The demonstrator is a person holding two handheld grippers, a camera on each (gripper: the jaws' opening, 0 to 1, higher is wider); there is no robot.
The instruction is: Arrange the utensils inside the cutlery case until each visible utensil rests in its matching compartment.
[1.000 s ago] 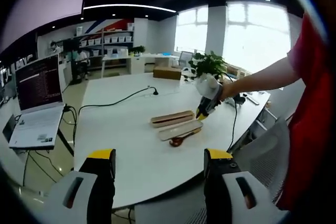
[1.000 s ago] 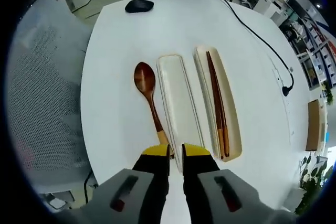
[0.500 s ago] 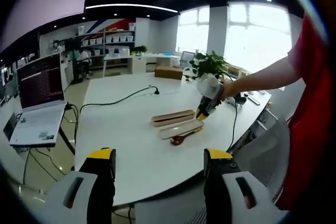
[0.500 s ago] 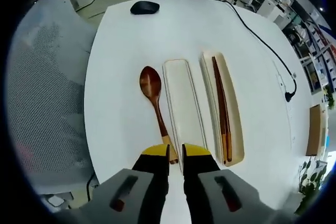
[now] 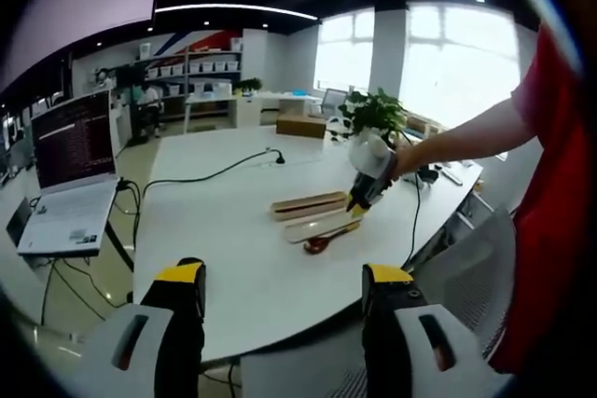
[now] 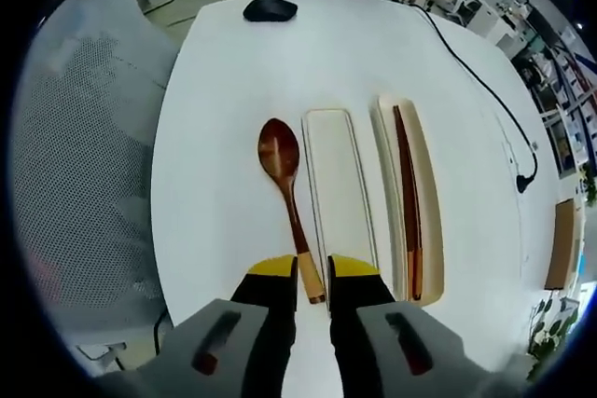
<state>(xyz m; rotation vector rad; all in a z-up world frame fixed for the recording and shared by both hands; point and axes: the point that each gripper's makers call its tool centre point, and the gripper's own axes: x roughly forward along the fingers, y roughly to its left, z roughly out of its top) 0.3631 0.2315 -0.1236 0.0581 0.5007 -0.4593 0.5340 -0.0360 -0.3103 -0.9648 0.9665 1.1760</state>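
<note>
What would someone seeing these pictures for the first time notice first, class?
In the right gripper view, a dark wooden spoon lies on the white table just left of an empty pale tray, its light handle end between the right gripper jaws. To the tray's right, chopsticks rest in the cutlery case. In the left gripper view, the left gripper hangs open, far from them.

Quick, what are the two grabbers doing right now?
Left gripper: open, holding nothing.
Right gripper: jaws around the spoon handle's tip; whether it grips, cannot tell.
</note>
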